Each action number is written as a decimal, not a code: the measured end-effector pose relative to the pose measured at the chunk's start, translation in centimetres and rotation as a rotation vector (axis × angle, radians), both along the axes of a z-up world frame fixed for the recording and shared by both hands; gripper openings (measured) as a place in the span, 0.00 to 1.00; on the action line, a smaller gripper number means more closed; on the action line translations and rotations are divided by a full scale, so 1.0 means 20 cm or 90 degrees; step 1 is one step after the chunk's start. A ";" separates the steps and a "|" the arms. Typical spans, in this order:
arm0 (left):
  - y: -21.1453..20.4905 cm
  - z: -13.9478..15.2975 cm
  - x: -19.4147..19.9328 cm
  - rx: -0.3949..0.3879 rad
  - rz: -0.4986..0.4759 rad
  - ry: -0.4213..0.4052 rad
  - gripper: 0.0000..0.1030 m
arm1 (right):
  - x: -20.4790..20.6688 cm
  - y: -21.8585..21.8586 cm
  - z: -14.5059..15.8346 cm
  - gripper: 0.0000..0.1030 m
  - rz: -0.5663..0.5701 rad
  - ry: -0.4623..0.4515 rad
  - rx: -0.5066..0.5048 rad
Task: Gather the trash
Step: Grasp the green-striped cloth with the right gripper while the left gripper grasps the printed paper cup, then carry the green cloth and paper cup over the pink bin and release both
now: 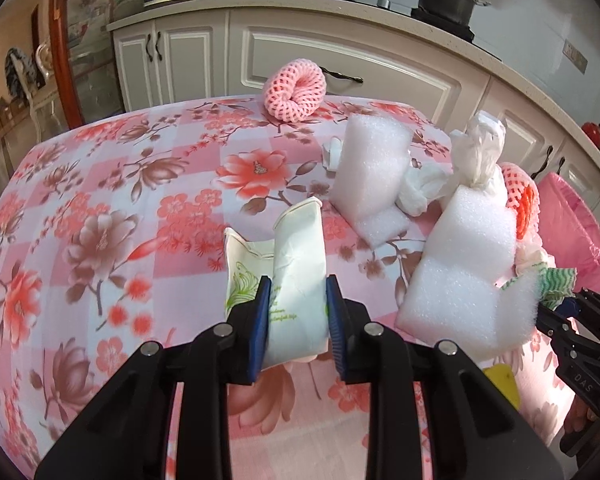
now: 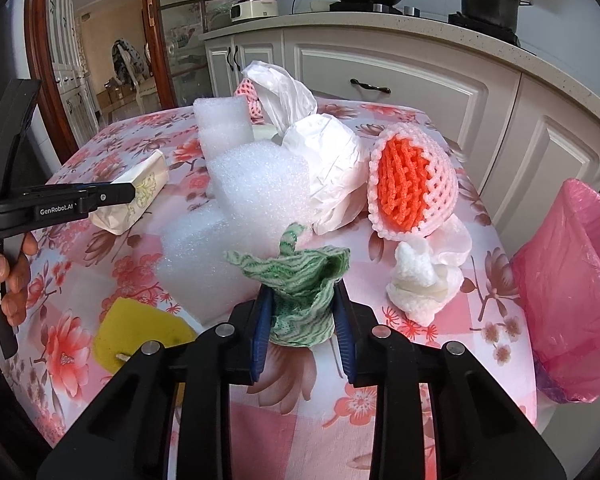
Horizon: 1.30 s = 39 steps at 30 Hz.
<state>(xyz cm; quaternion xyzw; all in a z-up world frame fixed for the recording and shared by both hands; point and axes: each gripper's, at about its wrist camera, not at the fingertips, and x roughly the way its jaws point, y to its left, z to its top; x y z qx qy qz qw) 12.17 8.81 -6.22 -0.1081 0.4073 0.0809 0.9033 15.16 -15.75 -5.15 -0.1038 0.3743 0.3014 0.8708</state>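
Both tools loaded, left tool [image 1: 296, 312] clamped on a crushed paper cup [image 1: 296, 264], right tool [image 2: 302, 320] on a green rag [image 2: 300, 280], but the foam, nets and wrappers on the desk [image 1: 100, 208] haven't reached the pink bag [image 2: 572, 280] yet.

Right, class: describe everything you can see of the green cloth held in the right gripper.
The green cloth is a thin, crumpled rag with wavy green and white stripes, woven-looking and limp. The right gripper pinches its lower part between blue-padded fingers; the upper edges flare open like a cup, with one twisted corner sticking up. It is held above the floral tablecloth, in front of the white foam block. From the left wrist view only a small bunched piece shows beside the foam.
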 end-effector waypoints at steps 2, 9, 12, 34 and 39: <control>0.00 0.02 -0.03 -0.002 0.007 -0.006 0.25 | 0.00 -0.02 0.01 0.28 -0.002 0.000 0.007; 0.01 0.14 -0.08 -0.003 0.022 -0.038 0.25 | 0.00 -0.08 0.09 0.28 -0.016 -0.010 0.029; -0.01 0.19 -0.09 0.001 0.020 -0.052 0.25 | -0.01 -0.09 0.13 0.28 -0.021 -0.019 0.036; -0.49 0.59 0.09 0.002 -0.093 -0.140 0.25 | 0.17 -0.52 0.42 0.28 -0.125 -0.094 0.054; -0.67 0.61 0.17 -0.001 -0.139 -0.142 0.25 | 0.22 -0.67 0.45 0.28 -0.156 -0.103 0.049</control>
